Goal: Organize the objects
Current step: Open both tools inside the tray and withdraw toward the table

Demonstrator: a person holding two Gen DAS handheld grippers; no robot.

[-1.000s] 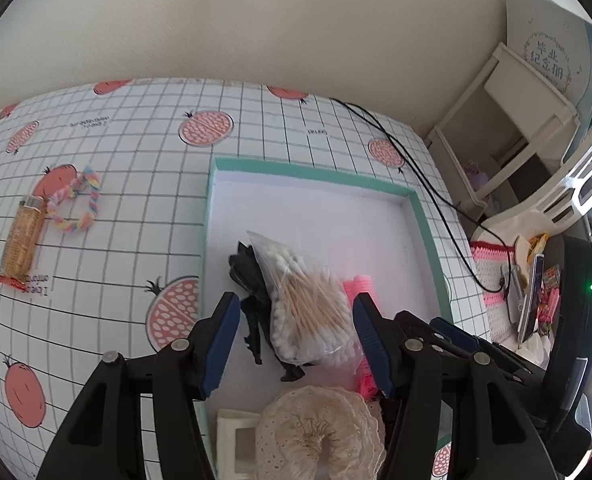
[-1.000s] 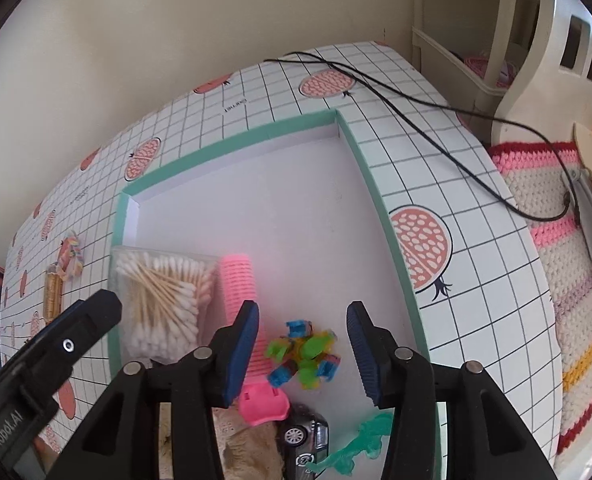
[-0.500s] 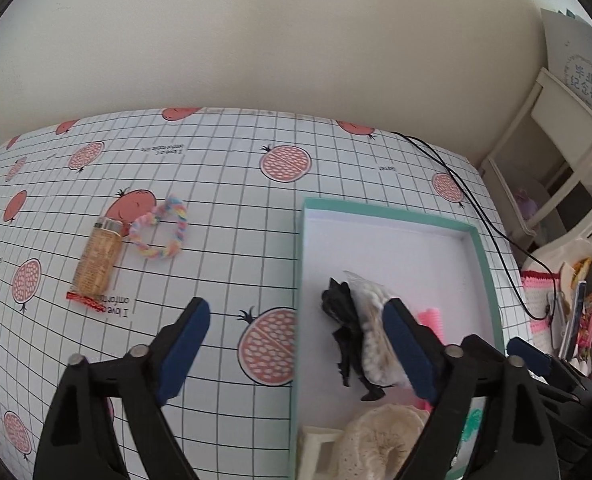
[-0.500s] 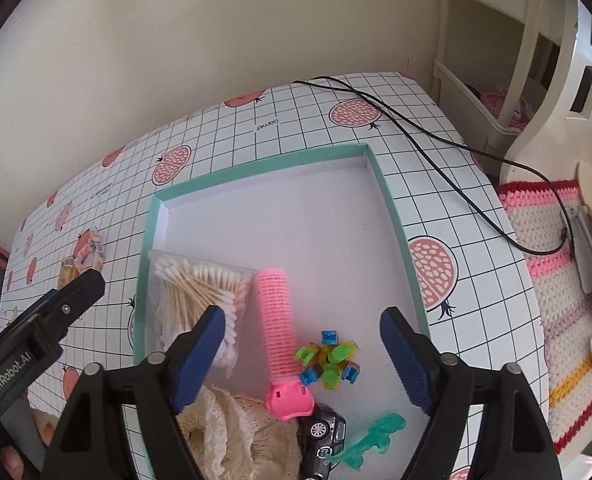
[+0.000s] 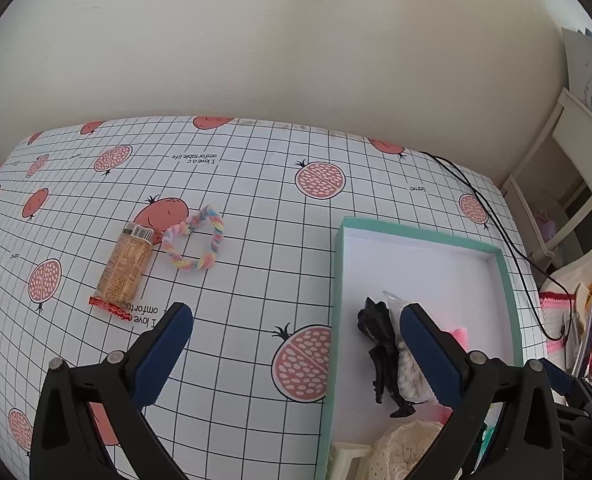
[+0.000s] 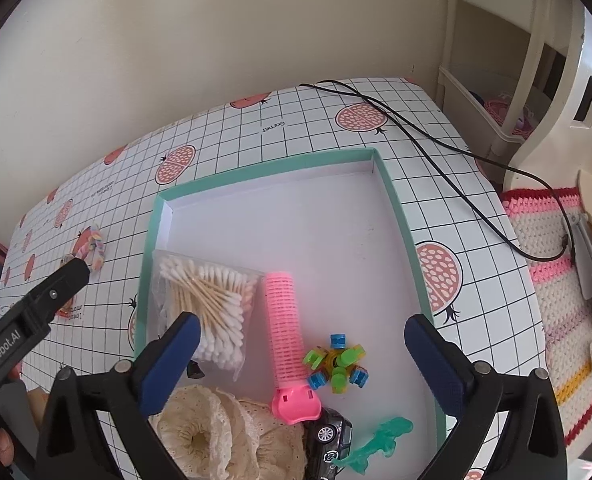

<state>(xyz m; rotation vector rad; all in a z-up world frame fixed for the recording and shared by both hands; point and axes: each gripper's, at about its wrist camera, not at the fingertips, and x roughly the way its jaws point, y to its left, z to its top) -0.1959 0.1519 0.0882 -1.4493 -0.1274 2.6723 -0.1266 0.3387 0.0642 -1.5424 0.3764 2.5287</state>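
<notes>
Bench (image 5: 255,208): one, covered in a white grid-pattern cloth printed with pomegranates.

Tray (image 6: 396,216): one, shallow, teal rim, white floor, lying on the right part of the bench.

Tray contents, near end:
- one clear bag of cotton swabs (image 6: 211,312), against the left wall;
- one pink hair roller (image 6: 283,320), just beside the bag, its flat pink cap toward the camera;
- one small spiky toy of green and blue pieces (image 6: 338,364), right of the roller;
- one dark toy car (image 6: 330,434), touching the roller's cap;
- one green toy dinosaur (image 6: 376,440), beside the car;
- one cream lace scrunchie (image 6: 215,432), at the near left corner;
- one black plastic figure (image 5: 380,344), lying against the swab bag.

Outside the tray, on the left part of the bench:
- one tan snack packet (image 5: 125,268), red crimped end;
- one pastel twisted-yarn ring (image 5: 193,242), touching the packet's far end.

One black cable (image 6: 436,160) runs across the far right corner.

Left gripper (image 5: 296,340): fingers spread wide, nothing between them, above the tray's left rim.

Right gripper (image 6: 302,344): fingers spread wide, nothing between them, above the tray's near end.
</notes>
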